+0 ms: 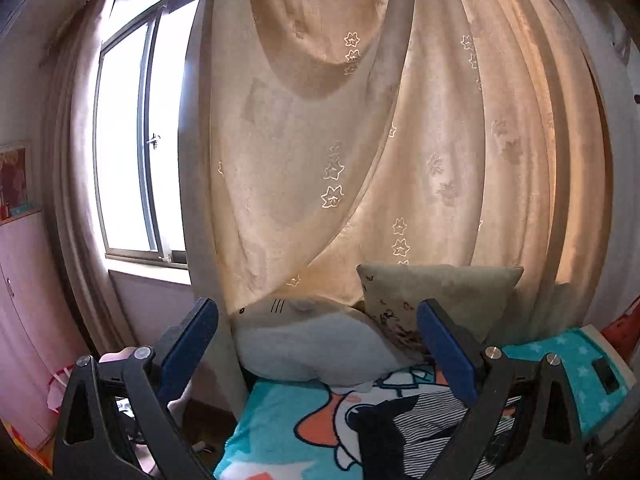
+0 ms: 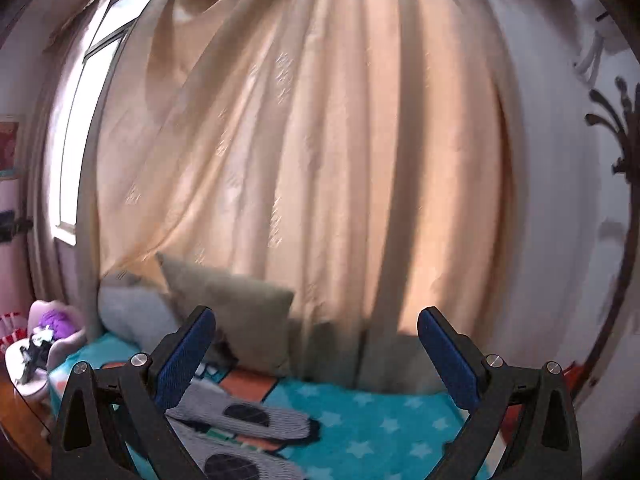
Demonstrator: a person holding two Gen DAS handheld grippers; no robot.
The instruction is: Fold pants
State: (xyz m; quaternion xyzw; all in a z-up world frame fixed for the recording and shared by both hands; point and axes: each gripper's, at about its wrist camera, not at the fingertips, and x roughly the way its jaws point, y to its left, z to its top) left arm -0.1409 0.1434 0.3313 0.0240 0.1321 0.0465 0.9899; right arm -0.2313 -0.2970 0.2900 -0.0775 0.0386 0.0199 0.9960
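The left hand-held gripper [image 1: 318, 344] is raised above the bed [image 1: 280, 420], its blue-padded fingers [image 1: 188, 344] spread wide with nothing between them. Beyond them a grey plush shark [image 1: 316, 344] lies against a beige cushion [image 1: 440, 300], both propped at the far end of the bed under a long tan curtain [image 1: 340, 140] with small embroidered flowers. A bright window [image 1: 132, 140] stands to the left of the curtain. The pants [image 1: 436, 420], striped grey and white with dark patches, lie on the turquoise cartoon-print blanket [image 1: 276, 432] low in the left wrist view, partly hidden behind the right finger of that gripper. The right hand-held gripper [image 2: 316, 346] is likewise held above the bed with its fingers [image 2: 448, 360] wide apart and empty; its picture is somewhat blurred. In the right wrist view the pants [image 2: 248, 420] lie flat on the star-patterned part of the blanket [image 2: 380, 420], the two legs side by side with a dark oval patch on each, running out of view behind the left finger. The same cushion [image 2: 228, 312] leans at the head of the bed, and a small pale chair [image 2: 52, 340] with a purple item on it stands to the left, beside the bed.
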